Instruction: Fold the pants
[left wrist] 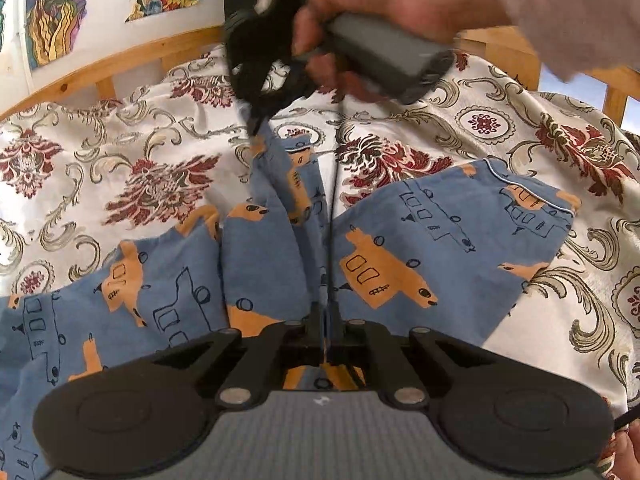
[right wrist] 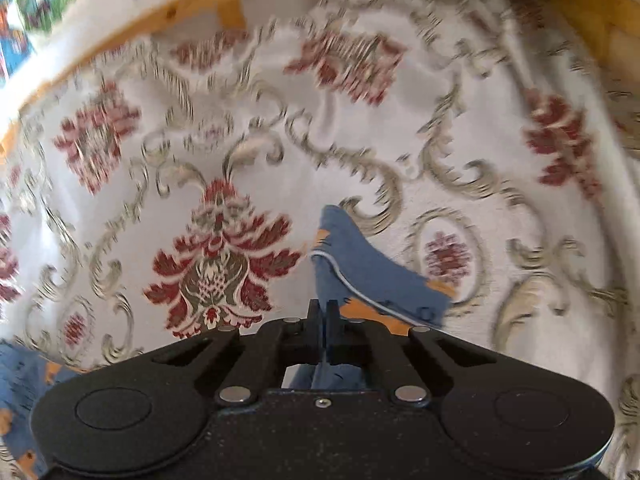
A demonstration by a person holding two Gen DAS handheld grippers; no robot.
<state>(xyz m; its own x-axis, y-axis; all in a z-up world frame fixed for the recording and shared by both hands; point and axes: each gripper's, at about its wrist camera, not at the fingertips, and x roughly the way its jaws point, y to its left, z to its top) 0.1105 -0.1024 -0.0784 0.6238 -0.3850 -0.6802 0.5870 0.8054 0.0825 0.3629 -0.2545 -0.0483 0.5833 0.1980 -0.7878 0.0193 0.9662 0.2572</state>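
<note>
Here both claws are pressed together on the blue pants (left wrist: 440, 236): the left gripper (left wrist: 326, 320) pinches a fold of the cloth near the middle, and the right gripper (right wrist: 324, 312) nips a piped edge, lifting that part up off the bed. The pants lie spread on a cream bedspread (left wrist: 120, 152) with red flowers, bounded by a wooden bed frame (left wrist: 120, 60) under bright wall pictures (left wrist: 60, 12). Seen from the left wrist, a person's hand (left wrist: 400, 0) grips the right tool's handle from above, its tip angled down to the cloth

Blue pants (left wrist: 440, 232) with orange trucks; cream bedspread (left wrist: 120, 168), red florals
</note>
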